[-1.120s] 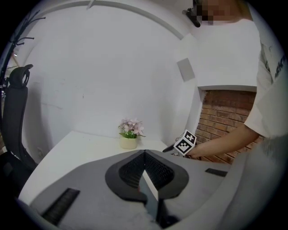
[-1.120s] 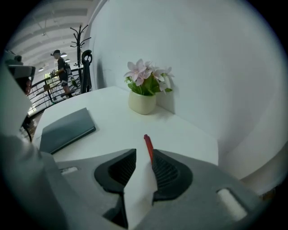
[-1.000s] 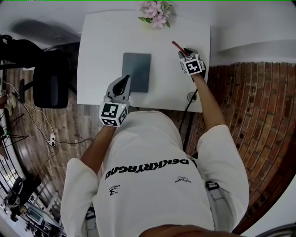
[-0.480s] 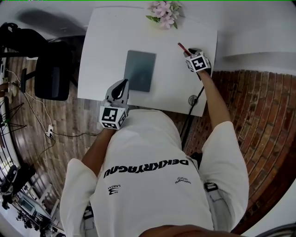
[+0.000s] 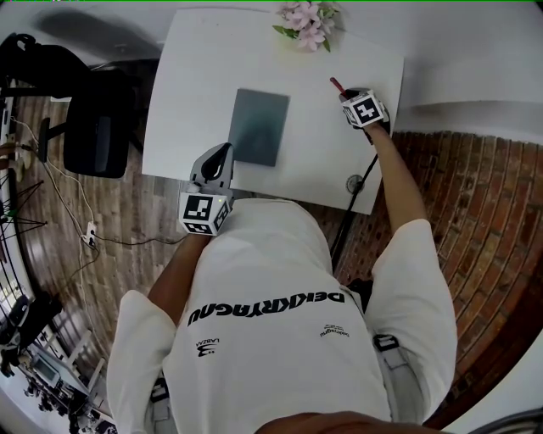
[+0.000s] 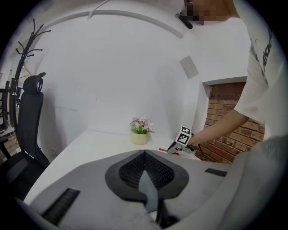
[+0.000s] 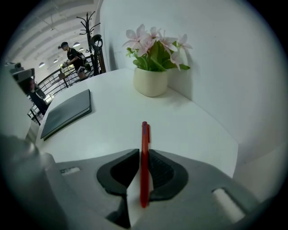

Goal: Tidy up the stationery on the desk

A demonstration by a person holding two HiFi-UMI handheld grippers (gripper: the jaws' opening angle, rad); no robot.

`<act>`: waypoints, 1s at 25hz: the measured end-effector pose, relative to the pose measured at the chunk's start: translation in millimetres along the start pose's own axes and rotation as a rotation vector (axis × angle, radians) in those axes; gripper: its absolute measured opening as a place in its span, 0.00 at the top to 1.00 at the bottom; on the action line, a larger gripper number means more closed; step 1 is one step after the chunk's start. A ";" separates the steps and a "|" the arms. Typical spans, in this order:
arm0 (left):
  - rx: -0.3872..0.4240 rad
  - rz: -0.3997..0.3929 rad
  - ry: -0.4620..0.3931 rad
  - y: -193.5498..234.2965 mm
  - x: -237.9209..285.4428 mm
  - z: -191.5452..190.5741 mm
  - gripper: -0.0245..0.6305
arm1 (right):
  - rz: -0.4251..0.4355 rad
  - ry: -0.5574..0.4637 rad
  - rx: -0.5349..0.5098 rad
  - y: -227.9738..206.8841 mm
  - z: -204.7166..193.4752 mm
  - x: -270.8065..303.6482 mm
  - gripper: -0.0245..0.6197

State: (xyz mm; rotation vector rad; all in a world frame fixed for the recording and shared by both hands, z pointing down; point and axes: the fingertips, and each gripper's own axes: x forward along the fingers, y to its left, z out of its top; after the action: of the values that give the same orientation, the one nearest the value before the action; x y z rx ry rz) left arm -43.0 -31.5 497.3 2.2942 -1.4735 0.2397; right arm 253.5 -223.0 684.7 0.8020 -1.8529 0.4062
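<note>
At upper right the right gripper [image 5: 345, 95] has just closed its jaws on the pen [image 7: 144, 139], probably ready for lifting; the left gripper [image 5: 222, 154] has its jaws together, empty.

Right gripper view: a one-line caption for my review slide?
Right gripper, fingers just closing onto a red pen on the white desk; flowerpot and grey notebook behind.

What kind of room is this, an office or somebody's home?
Probably an office or studio workspace: a white desk holding a grey notebook, a red pen and a potted flower, with a black office chair beside it.
</note>
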 end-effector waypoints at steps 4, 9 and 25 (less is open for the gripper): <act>0.011 -0.022 0.013 -4.5 0.2 -2.8 0.97 | 0.008 0.033 0.023 2.0 -0.4 0.1 0.89; 0.014 -0.031 0.008 -5.4 -2.2 -0.4 0.97 | 0.034 -0.004 0.170 6.1 8.6 -12.6 0.89; -0.024 -0.031 -0.002 7.8 -14.8 -0.6 0.97 | 0.302 -0.321 1.032 86.7 34.1 -71.7 0.89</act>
State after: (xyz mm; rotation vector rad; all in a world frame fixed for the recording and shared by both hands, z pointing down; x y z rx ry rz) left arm -56.3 -21.9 494.5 2.2970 -1.4325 0.2092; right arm 188.2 -156.8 612.8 1.3066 -2.0223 1.5787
